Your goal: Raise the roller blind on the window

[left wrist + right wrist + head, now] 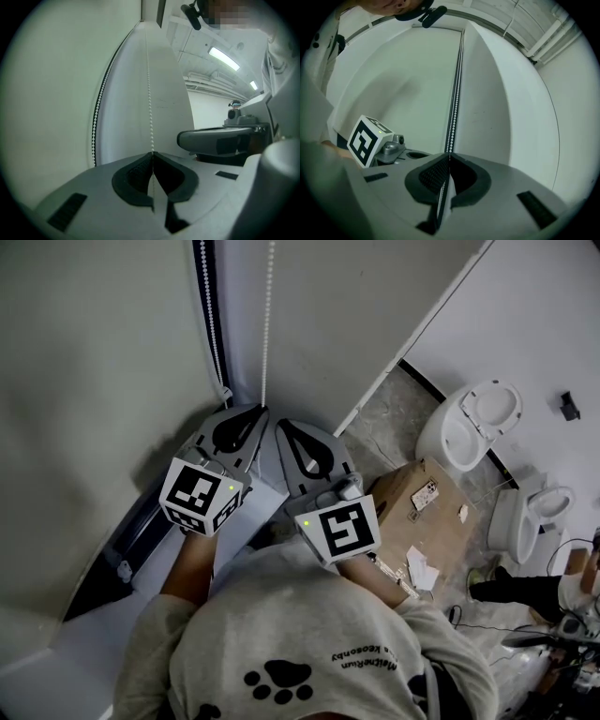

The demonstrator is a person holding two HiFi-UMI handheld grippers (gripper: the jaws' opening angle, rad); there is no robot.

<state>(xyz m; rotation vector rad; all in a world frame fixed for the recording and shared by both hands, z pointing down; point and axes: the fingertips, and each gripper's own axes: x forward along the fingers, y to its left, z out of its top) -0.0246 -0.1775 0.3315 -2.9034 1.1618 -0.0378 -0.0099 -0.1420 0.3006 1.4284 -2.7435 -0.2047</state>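
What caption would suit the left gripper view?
Left gripper, tongs shut on the white beaded pull cord, beside the grey right gripper.

This looks like a workshop or test hall with a mock-up room. Plain white partition walls meet a stone-patterned floor, where two toilets stand beside a cardboard box. Strip lights hang overhead.

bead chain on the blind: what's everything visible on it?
Thin string of small white beads, plastic by the look. One strand of the bead chain hangs straight into the left claw, which is shut on it; the right claw also pinches beads. Another run follows the dark strip beside it.
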